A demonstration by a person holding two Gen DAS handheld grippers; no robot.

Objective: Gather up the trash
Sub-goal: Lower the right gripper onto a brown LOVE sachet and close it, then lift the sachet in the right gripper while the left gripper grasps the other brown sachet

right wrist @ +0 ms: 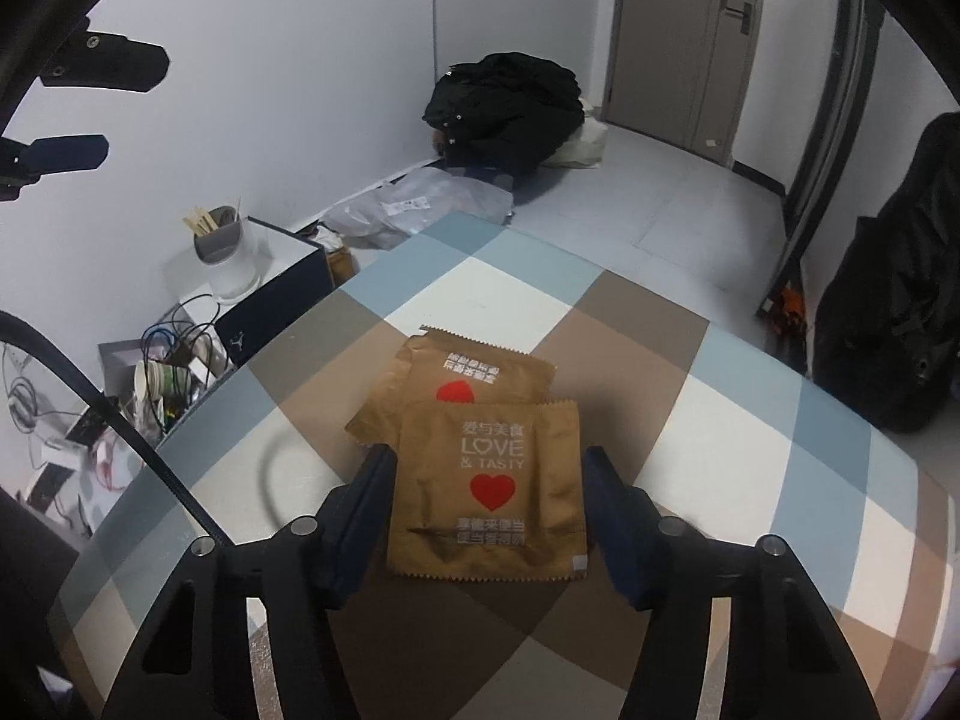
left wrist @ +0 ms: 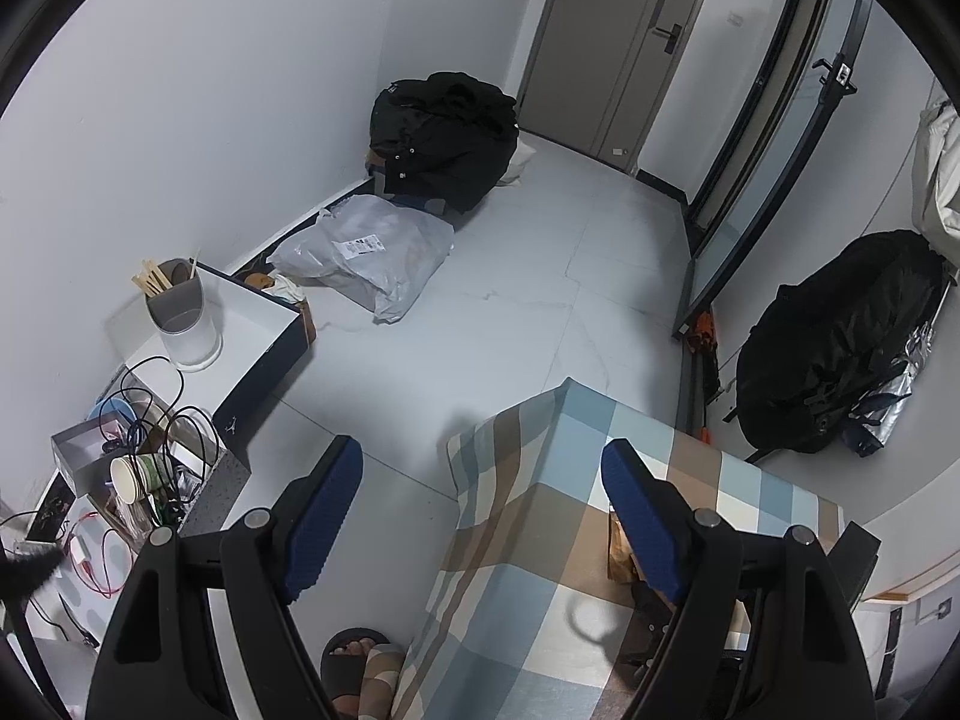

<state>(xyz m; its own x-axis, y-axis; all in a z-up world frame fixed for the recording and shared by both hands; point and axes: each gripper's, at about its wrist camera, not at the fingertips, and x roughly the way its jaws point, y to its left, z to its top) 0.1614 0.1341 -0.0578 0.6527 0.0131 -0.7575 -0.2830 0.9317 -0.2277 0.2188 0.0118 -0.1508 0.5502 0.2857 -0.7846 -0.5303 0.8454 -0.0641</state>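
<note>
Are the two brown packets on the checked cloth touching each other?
Touching. The right wrist view shows the near brown packet overlapping the far packet's lower edge, no cloth between.

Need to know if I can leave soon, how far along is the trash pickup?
Nothing looks collected yet. The right gripper straddles the nearer brown packet on the checked cloth, pads not pressing. A second packet remains behind. The left gripper is open and empty.

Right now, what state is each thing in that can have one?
Near brown packet: flat on the checked cloth, between the right gripper fingers, not visibly pinched.
Far packet: flat, partly under the near one.
Left gripper: open, empty.
Door: closed.
Paper cups: lying tipped over.
</note>
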